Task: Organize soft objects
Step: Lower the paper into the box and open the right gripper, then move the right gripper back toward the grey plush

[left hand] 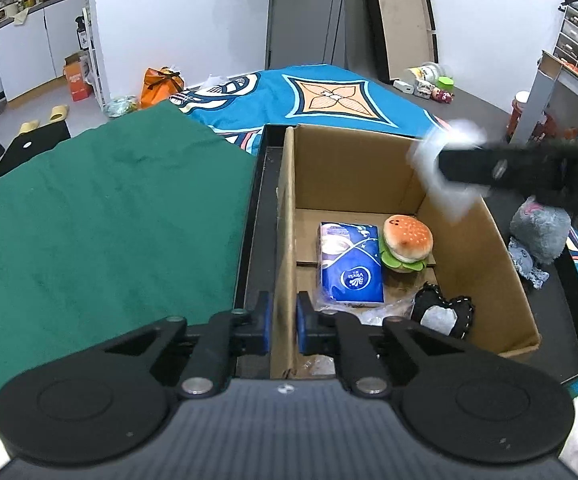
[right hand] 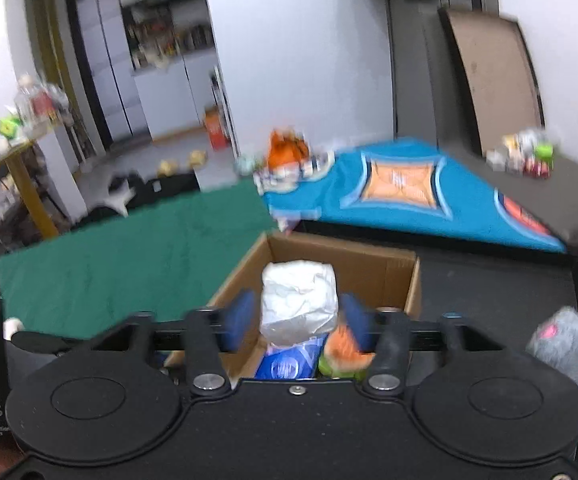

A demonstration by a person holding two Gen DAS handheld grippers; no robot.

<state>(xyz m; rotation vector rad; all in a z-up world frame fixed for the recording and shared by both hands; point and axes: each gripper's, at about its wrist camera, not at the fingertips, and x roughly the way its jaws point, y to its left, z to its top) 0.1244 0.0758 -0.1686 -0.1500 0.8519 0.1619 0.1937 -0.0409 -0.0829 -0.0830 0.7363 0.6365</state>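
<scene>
A cardboard box holds a blue tissue pack, a burger plush and a black heart cushion. My left gripper is shut on the box's left wall. My right gripper holds a white soft packet between its pads above the box; from the left wrist view it hangs blurred over the box's right wall. A grey plush lies outside to the right of the box.
A green cloth covers the table left of the box. A blue patterned cloth lies behind. A black tray surrounds the box. Small toys and jars stand at the far right.
</scene>
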